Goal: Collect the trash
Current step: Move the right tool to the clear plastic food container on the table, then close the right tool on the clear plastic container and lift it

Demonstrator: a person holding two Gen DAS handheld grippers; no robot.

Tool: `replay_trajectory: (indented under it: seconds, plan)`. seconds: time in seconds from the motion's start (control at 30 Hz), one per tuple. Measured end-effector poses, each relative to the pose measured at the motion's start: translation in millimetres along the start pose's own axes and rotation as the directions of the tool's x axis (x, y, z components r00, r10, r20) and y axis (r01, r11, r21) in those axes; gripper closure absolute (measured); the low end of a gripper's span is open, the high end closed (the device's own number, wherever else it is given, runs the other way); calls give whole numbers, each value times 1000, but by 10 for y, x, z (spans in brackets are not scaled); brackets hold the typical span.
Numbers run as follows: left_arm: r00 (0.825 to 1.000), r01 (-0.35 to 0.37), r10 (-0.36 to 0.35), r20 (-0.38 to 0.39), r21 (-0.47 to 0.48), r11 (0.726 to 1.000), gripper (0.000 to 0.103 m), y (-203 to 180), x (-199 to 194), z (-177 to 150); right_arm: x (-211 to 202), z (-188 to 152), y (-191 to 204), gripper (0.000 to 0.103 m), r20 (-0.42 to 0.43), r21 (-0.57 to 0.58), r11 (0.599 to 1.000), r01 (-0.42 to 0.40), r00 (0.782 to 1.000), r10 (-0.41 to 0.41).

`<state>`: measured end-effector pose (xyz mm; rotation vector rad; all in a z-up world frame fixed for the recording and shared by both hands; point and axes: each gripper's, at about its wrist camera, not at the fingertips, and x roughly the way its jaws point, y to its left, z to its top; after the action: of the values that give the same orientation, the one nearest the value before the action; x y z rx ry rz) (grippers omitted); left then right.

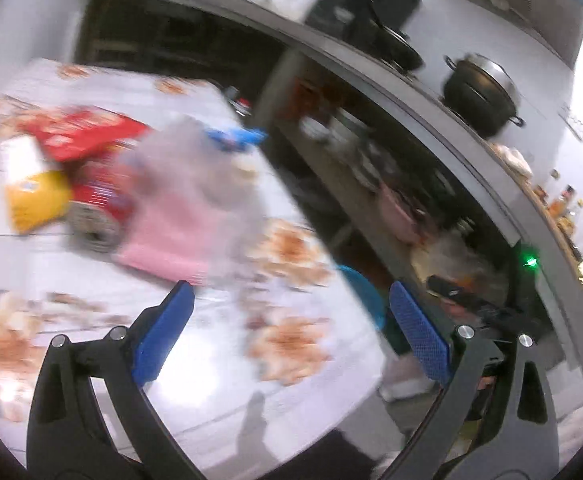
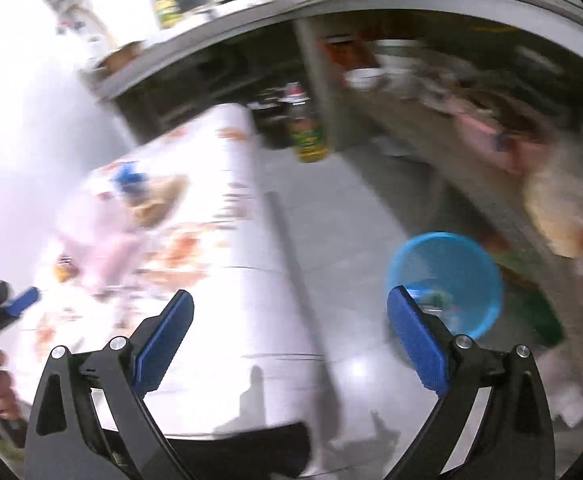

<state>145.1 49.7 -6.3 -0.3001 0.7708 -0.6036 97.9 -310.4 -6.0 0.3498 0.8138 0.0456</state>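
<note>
Both views are motion-blurred. In the left wrist view a pile of trash lies on the floral tablecloth (image 1: 219, 360): a red packet (image 1: 87, 132), a yellow bag (image 1: 35, 200), a red can (image 1: 99, 208), a pink wrapper (image 1: 171, 236) under a clear plastic bag (image 1: 207, 168), and a blue wrapper (image 1: 235, 138). My left gripper (image 1: 291, 312) is open and empty, just short of the pile. My right gripper (image 2: 289, 320) is open and empty above the table's right edge. A blue basin (image 2: 451, 276) sits on the floor with some small items in it. The left gripper (image 2: 15, 304) shows at the far left of the right wrist view.
Dark shelving (image 1: 371, 168) with dishes runs along the right of the table under a counter holding a black pot (image 1: 479, 92). A green bottle (image 2: 307, 136) stands on the floor beyond the table. Bags (image 2: 567, 208) lie at the shelf's base. The blue basin also shows in the left wrist view (image 1: 365, 296).
</note>
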Motion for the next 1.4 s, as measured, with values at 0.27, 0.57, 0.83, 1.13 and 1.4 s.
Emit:
replay_trajectory:
  seconds: [0.27, 0.57, 0.83, 1.13, 1.4]
  plan:
    - [995, -95, 97, 40, -34, 995, 9, 411, -231, 91, 297, 161, 1060, 8, -36, -286, 933, -218, 976, 216]
    - [993, -108, 110, 44, -43, 993, 9, 557, -174, 93, 987, 516, 1981, 6, -203, -650, 681, -336, 941, 271]
    - [994, -106, 108, 21, -59, 993, 9, 700, -136, 93, 1596, 707, 2310, 6, -355, -699, 568, -435, 900, 252]
    - [996, -93, 94, 8, -63, 994, 9, 783, -99, 71, 1898, 646, 2381, 7, -446, -671, 557, -489, 867, 224]
    - [995, -101, 101, 6, -62, 993, 9, 791, -84, 46, 1606, 661, 2244, 14, -394, -626, 612, -483, 873, 287]
